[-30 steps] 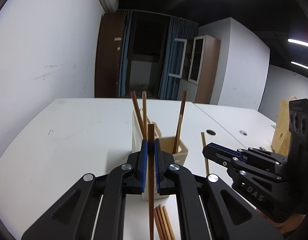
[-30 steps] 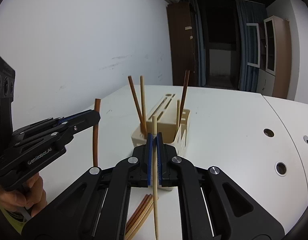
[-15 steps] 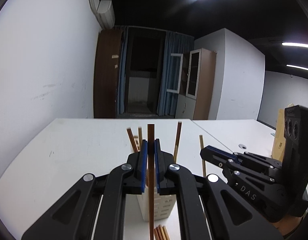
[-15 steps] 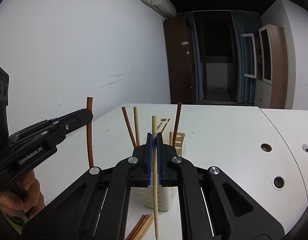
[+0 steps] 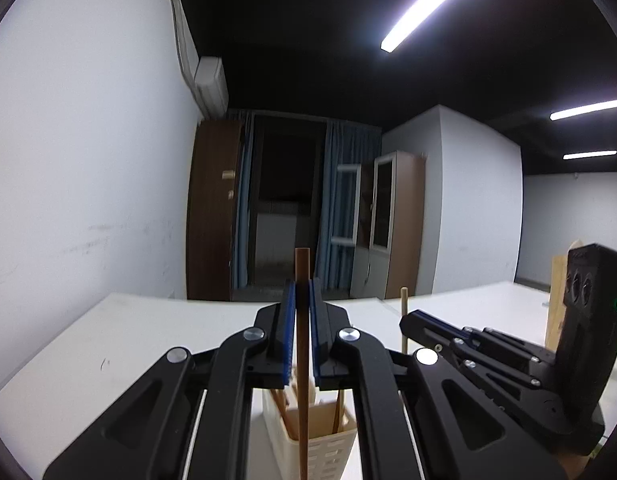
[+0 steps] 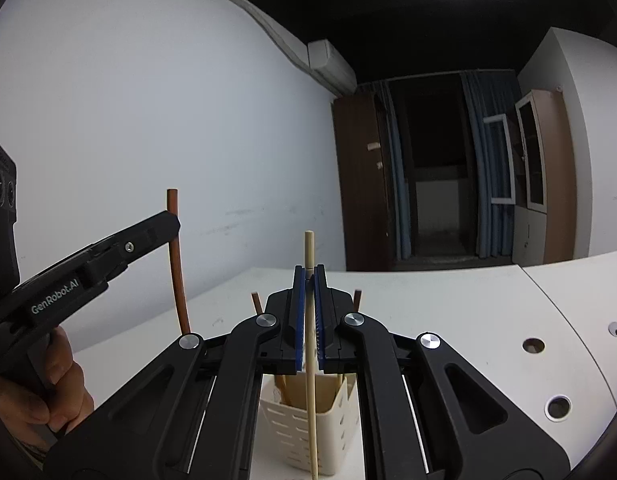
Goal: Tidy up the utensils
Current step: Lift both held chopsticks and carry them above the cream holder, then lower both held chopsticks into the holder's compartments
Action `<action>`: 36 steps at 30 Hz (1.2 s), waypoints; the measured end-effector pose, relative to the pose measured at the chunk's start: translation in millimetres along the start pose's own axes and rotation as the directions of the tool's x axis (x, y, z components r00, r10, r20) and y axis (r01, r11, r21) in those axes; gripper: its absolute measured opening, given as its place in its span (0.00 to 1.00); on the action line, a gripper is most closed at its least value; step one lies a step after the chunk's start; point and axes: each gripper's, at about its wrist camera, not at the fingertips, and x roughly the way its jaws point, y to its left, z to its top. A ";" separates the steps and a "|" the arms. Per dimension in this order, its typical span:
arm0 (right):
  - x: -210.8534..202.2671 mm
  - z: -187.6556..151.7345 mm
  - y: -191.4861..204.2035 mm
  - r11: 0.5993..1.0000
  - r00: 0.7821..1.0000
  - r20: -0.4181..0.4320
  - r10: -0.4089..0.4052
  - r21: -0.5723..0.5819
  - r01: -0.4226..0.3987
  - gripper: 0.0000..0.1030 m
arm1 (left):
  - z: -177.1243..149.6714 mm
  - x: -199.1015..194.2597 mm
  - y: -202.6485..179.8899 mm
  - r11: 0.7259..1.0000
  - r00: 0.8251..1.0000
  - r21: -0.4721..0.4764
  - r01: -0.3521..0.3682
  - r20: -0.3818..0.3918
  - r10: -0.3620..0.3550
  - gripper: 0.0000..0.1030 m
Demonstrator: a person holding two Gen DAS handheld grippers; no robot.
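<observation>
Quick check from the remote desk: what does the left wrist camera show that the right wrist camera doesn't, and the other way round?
Only the left wrist view shows the wooden block at the far right and the long ceiling light.

Only the right wrist view shows the round holes in the table and the person's hand on the left tongs.

Both show a cream holder below with chopsticks in it, the left tongs shut on a dark brown chopstick, and the right tongs shut on a pale chopstick, each chopstick held upright.
</observation>
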 end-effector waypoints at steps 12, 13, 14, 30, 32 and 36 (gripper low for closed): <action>-6.9 3.6 -14.1 0.998 0.981 0.189 0.036 0.046 -0.046 0.04 | 3.0 -33.9 -16.7 1.000 0.960 0.027 -0.014 0.280 0.006 0.06; -7.7 3.9 -16.5 0.997 0.978 0.207 0.033 0.055 -0.045 0.04 | 3.2 -33.5 -16.1 1.000 0.958 0.022 -0.018 0.285 0.010 0.06; -7.1 4.3 -18.0 0.997 0.976 0.217 0.038 0.059 -0.052 0.04 | 3.3 -33.2 -15.2 1.000 0.956 0.015 -0.018 0.295 0.012 0.06; 26.6 -11.2 -13.6 0.997 0.959 0.279 0.055 0.035 -0.068 0.04 | -8.4 -24.3 -14.6 0.999 0.927 -0.021 -0.032 0.374 0.038 0.06; 34.4 -17.0 -13.4 0.998 0.965 0.258 0.052 0.026 -0.060 0.04 | -13.3 -17.9 -12.4 0.999 0.933 -0.023 -0.033 0.357 0.039 0.06; 46.7 -25.1 -13.1 0.999 0.978 0.206 0.040 0.010 -0.043 0.04 | -23.3 1.4 -11.5 0.998 0.956 -0.023 -0.050 0.288 0.055 0.06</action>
